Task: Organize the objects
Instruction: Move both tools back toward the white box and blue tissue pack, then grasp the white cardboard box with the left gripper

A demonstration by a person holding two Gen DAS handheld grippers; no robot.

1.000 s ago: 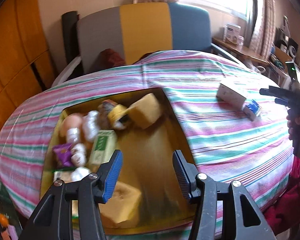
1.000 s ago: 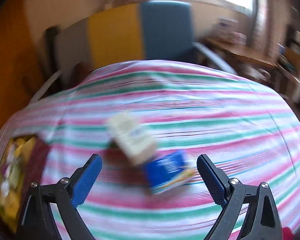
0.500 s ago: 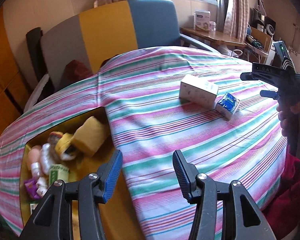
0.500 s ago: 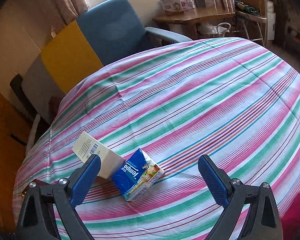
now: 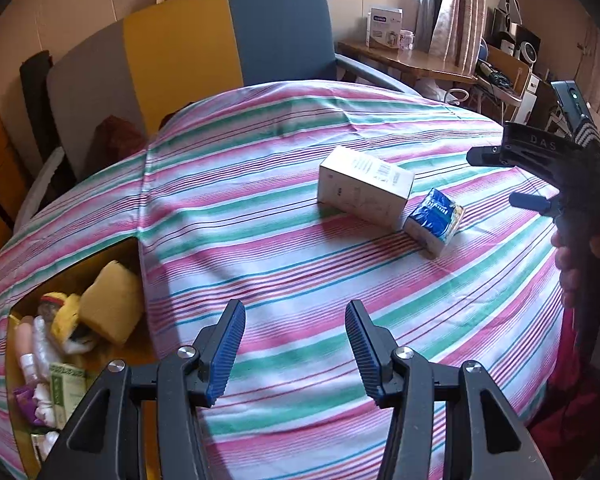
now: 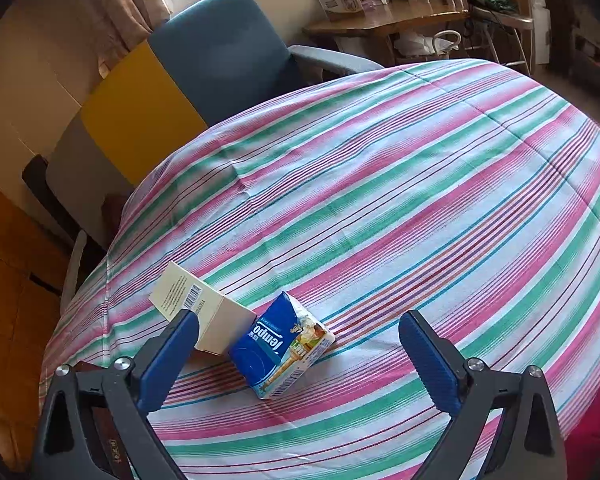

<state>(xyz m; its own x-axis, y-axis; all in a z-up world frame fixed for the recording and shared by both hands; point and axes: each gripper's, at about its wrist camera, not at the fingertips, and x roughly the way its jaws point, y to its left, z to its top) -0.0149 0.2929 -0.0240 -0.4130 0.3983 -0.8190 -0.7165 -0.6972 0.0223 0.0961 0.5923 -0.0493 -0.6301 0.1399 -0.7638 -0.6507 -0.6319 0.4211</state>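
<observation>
Blue tissue pack [image 6: 281, 350] lies on striped counter [image 6: 420, 184], touching white box [image 6: 204, 312] at its left. Your right gripper [image 6: 300, 360] hangs over pack, fingers just widened to full, nothing between pads. Risk: left finger [image 6: 168, 360] overlaps box, so closing here may shove or pinch box too. Soft pack may squash, slip. Left gripper [image 5: 296, 350] half open, empty, near bin [image 5: 20, 432].

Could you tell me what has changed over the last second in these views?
The left gripper swung away from the yellow box toward the white carton and blue tissue pack; it is open and empty. The right gripper settled over the pack, and its jaws have just been opening wider, around the pack without touching it. Carton, pack and the box's contents lie as before.
</observation>
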